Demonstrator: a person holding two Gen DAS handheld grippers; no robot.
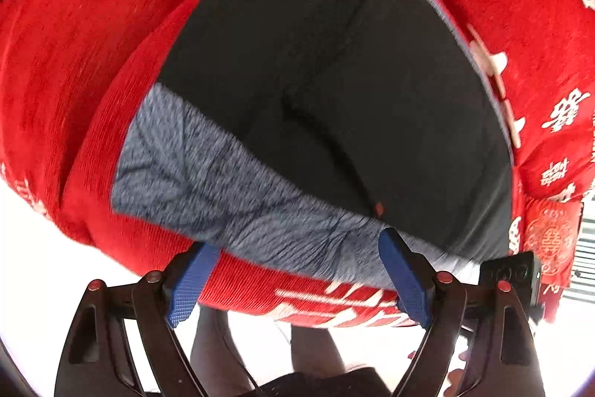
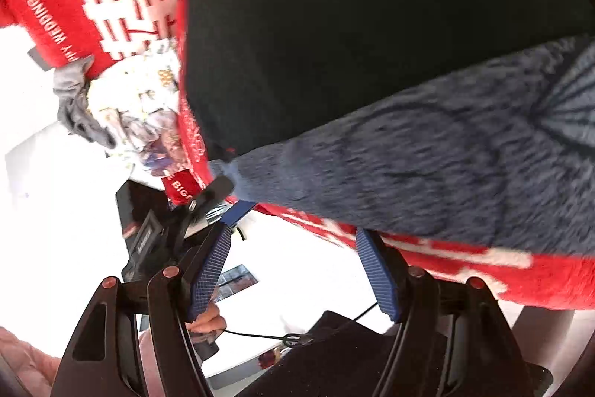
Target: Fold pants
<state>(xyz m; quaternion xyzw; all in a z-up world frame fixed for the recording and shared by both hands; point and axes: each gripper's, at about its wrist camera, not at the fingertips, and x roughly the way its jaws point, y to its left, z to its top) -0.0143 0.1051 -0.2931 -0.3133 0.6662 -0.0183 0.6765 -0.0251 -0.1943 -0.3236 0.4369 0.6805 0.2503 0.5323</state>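
One pair of black pants (image 1: pixel 334 80) with a heathered grey waistband (image 1: pixel 230 196) lay across the centre of the left wrist view on a red blanket (image 1: pixel 74 62) with white characters. The left gripper (image 1: pixel 297 270) stood at lower centre, fingers apart at the waistband edge. In the right wrist view the right gripper (image 2: pixel 297 248) was likewise spread. One crumpled cloth heap (image 2: pixel 130 106) sat at left.

My left claw (image 1: pixel 297 274) and right claw (image 2: pixel 293 266) show black frames, ribbed blue pads (image 2: pixel 208 274) and red screw heads (image 1: pixel 96 284).
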